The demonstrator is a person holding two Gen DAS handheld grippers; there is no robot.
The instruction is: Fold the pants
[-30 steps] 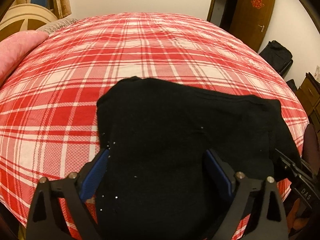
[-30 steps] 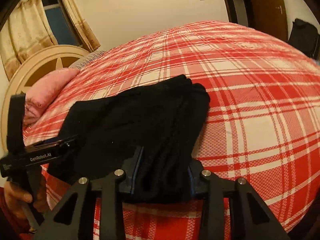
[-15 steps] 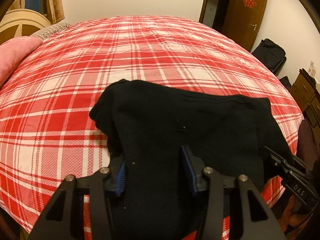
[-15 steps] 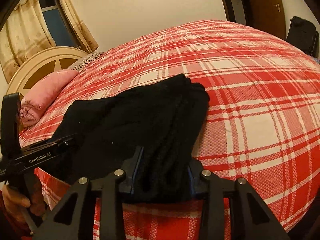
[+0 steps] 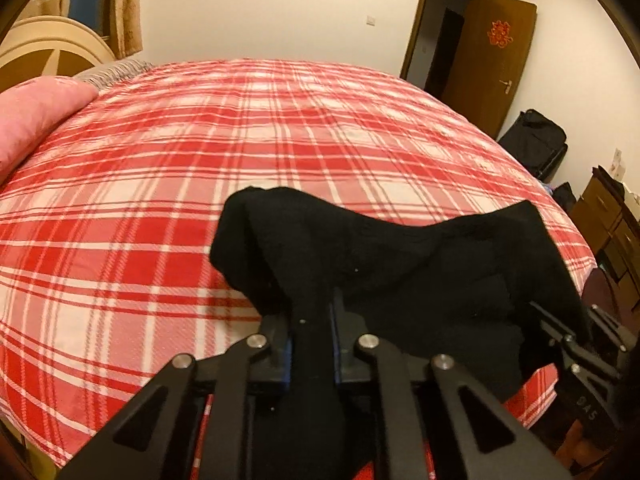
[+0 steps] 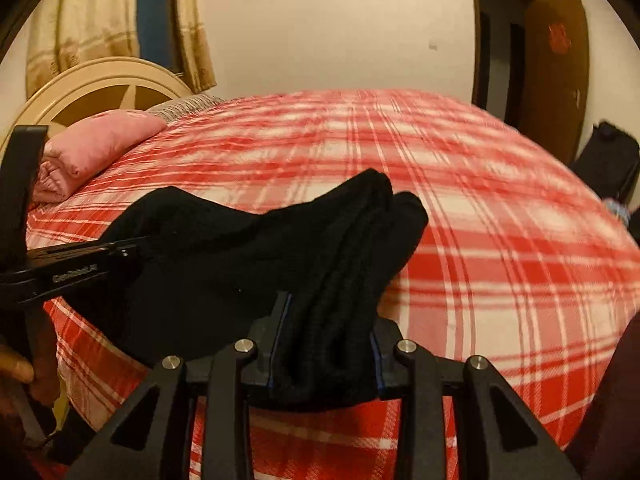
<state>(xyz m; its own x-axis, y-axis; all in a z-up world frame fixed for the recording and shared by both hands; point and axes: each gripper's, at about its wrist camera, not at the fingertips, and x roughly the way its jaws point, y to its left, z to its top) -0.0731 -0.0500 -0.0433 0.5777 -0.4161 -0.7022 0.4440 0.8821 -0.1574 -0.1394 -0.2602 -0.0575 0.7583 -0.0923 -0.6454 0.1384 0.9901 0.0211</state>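
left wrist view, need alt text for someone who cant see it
The left gripper is shut on a bunched fold of the black knit pants, which lie on a red and white plaid bedsheet. The right gripper grips the pants' far right edge; a pink pillow and brown wooden door sit behind.

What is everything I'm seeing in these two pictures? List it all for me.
pants: one, black, bunched at the near edge of the bed, clamped at both ends
bedsheet: one, red and white plaid, covering the bed
pillow: one, pink, at the head of the bed
headboard: one, cream, behind the pillow
curtain: beige, at the window
door: one, brown, open, far right wall
bag: one, black, on the floor by the door
dresser: one, brown, right edge
left gripper: black, shut on the pants
right gripper: black, shut on the pants
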